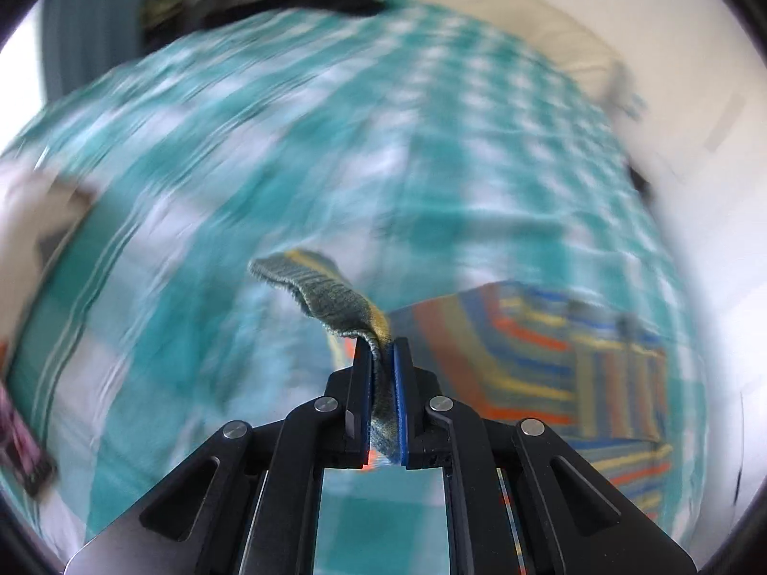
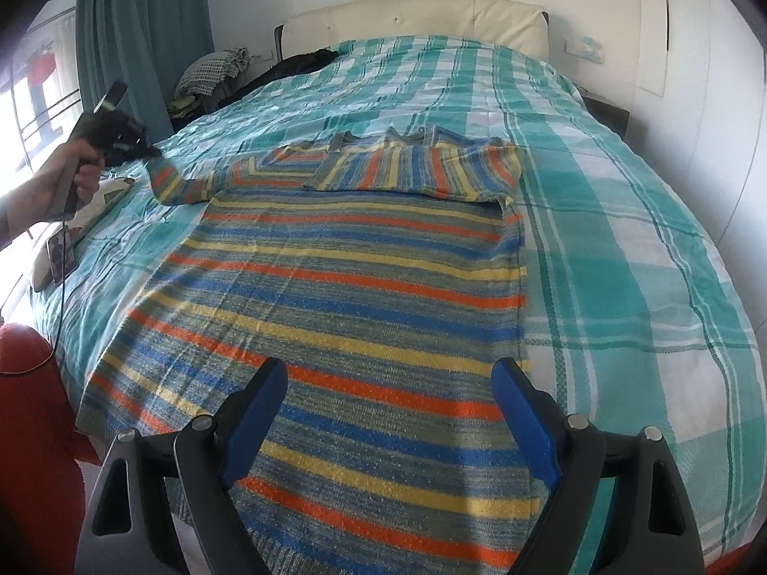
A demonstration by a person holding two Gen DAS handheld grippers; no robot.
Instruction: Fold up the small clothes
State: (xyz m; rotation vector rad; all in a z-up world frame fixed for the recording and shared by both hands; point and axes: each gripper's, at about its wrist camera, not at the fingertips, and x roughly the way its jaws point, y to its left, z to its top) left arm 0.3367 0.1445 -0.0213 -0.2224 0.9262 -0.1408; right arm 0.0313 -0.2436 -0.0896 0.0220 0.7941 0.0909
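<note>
Teal-and-white checked bedspread [image 2: 623, 249] carries the striped knitted sweater [image 2: 354, 287], laid flat, long axis running toward the headboard, one sleeve already folded across the chest. Left gripper [image 1: 382, 359] is clamped on the other sleeve's cuff [image 1: 331, 297], lifted out at the sweater's left side, so the fold goes rightward across the body. Right gripper [image 2: 390, 419] hovers over the hem, jaws apart, empty.

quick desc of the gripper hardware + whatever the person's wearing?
Both the left gripper and right gripper have black angular linkage arms with round silver pivot pins and blue pads on the fingers. A thin dark cable hangs from the left handle. The person wears red clothing; no sleeve shows.
</note>
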